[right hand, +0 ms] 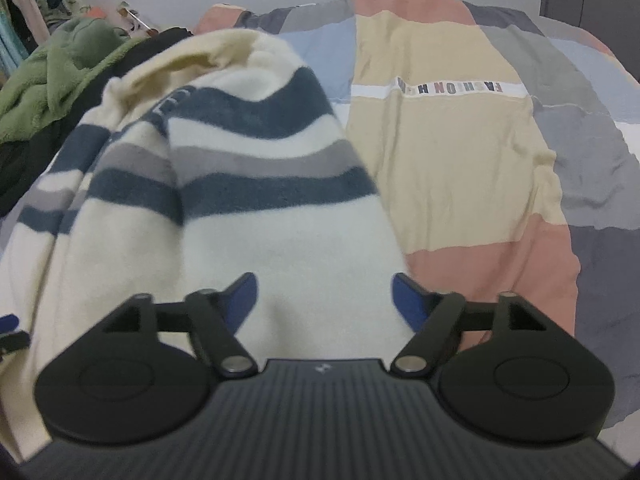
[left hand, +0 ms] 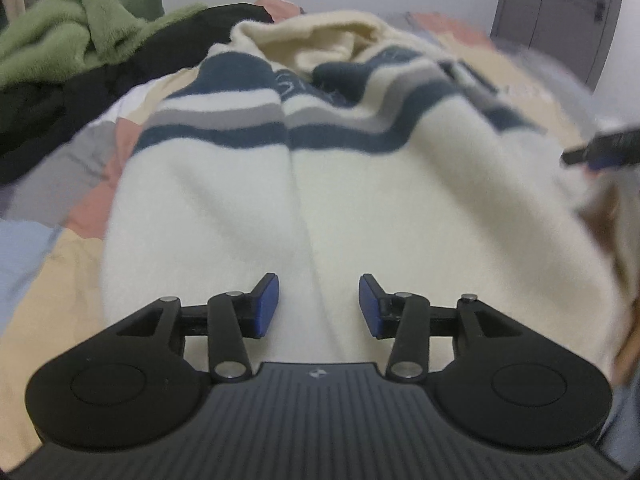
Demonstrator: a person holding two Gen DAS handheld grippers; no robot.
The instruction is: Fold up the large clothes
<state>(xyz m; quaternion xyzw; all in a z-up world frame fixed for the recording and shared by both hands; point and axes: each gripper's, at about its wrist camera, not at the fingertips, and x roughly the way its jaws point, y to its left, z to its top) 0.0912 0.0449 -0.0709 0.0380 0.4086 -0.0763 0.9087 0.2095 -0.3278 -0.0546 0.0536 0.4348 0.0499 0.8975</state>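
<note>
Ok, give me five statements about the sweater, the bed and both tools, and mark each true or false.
1. The left tool is open above the cream sweater. True.
2. The right tool is clamped on a green garment. False: it is open over the sweater's edge.
3. The sweater has navy and grey stripes. True.
4. The green garment lies on top of the sweater. False: it sits beyond it, beside a black garment.
5. The patchwork bedcover carries lettering. True.

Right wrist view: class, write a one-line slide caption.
Open right gripper over a cream striped sweater on a patchwork bedspread.
</note>
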